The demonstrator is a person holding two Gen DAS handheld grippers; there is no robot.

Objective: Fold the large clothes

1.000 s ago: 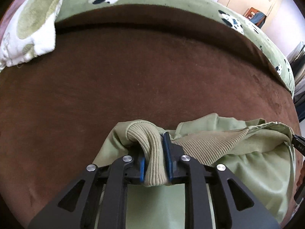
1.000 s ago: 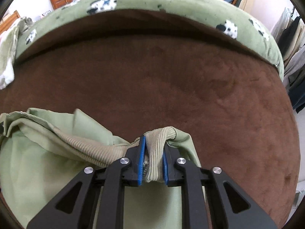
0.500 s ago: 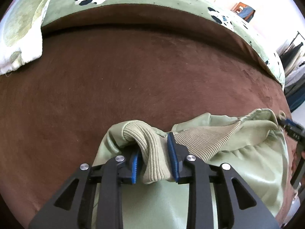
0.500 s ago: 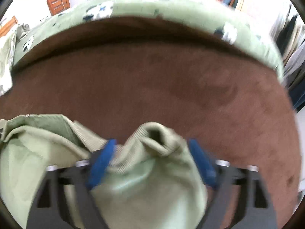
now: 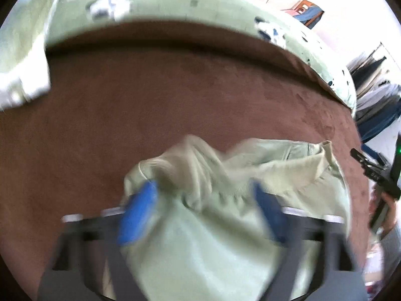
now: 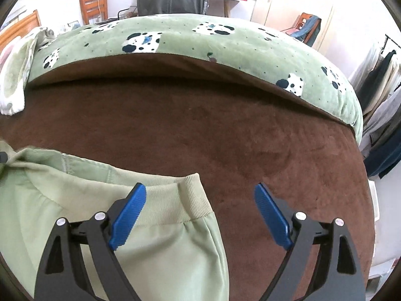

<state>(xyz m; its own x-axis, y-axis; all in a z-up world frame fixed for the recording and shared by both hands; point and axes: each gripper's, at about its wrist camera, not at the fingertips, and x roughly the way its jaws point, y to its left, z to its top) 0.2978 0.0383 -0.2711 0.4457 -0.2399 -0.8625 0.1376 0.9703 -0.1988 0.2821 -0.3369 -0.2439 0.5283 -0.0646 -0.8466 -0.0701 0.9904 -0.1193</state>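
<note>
I have just let go of the ribbed hem: my left gripper (image 5: 204, 208) is springing open, my right gripper (image 6: 200, 213) already spread, the pale green garment (image 6: 160, 245) dropped at six o'clock on the brown blanket (image 6: 200, 130), this fold laid

Left gripper (image 5: 204, 200) jaws opening wide over bunched pale green garment (image 5: 213, 238) on brown blanket (image 5: 175, 105); pads clear of the cloth; view blurred.
</note>
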